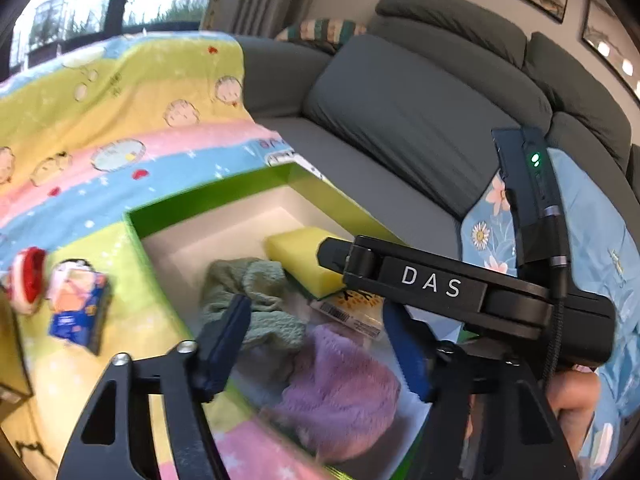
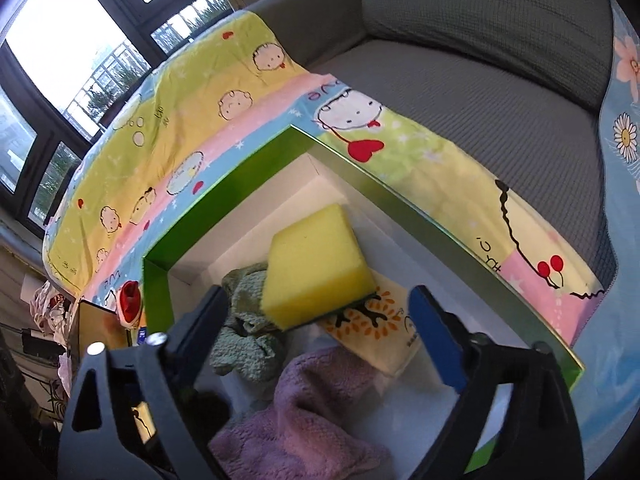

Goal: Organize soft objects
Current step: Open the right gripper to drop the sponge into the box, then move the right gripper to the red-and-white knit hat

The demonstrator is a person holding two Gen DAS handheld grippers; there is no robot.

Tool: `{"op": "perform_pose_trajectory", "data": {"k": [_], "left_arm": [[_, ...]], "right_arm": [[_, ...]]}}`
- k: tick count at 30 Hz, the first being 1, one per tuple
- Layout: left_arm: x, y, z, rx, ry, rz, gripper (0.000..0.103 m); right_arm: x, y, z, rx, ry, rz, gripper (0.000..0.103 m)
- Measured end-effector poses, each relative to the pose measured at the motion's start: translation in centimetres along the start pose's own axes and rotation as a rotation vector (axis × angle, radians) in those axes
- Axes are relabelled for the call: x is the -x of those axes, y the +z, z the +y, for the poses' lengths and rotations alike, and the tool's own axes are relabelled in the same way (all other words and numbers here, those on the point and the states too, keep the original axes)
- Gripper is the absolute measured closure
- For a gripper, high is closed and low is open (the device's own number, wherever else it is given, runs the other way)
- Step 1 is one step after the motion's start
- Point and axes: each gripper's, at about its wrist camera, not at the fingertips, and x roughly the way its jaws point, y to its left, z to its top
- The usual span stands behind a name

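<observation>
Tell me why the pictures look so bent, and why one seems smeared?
Both views come through fisheye lenses, so the green box rim and the window frames bow, with dark corners. The left wrist view is motion-blurred: the purple towel and small carton smear. The right wrist view is sharper; the yellow sponge has crisp edges. Daylight through the windows blows out white.

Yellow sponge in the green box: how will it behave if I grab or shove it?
The yellow sponge looks like porous foam, so probably light and squashy. It rests tilted on the green cloth, so a push may tip or slide it. Blocky shape; unlikely to roll.
</observation>
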Motion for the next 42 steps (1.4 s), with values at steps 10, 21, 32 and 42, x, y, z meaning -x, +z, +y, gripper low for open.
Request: {"op": "perform_pose_trajectory", "data": {"k": [10,21,32,42], "left_arm": [[8.2,-3.3,4.6,0.085,0.093,-0.069,0.025],[17.8,-11.8,15.4,0.302,0.325,-0.094,0.025],[21.7,-17.7,22.7,0.472,0.455,-0.159,0.025],[22.1,-18.7,25.0,0.529,0.469,-0.159,0.025]], "right_arm": [[2.3,-1.7,3.2,0.08,-0.002,-0.076,0.001],[4.5,-4.3,8.5,0.221,0.039,-0.131,0.001],[5.6,-7.5,14.3,0.3,0.255,-0.085,0.001],[-2.0,-6.4,22.7,0.294,0.328,0.12,0.046]]}}
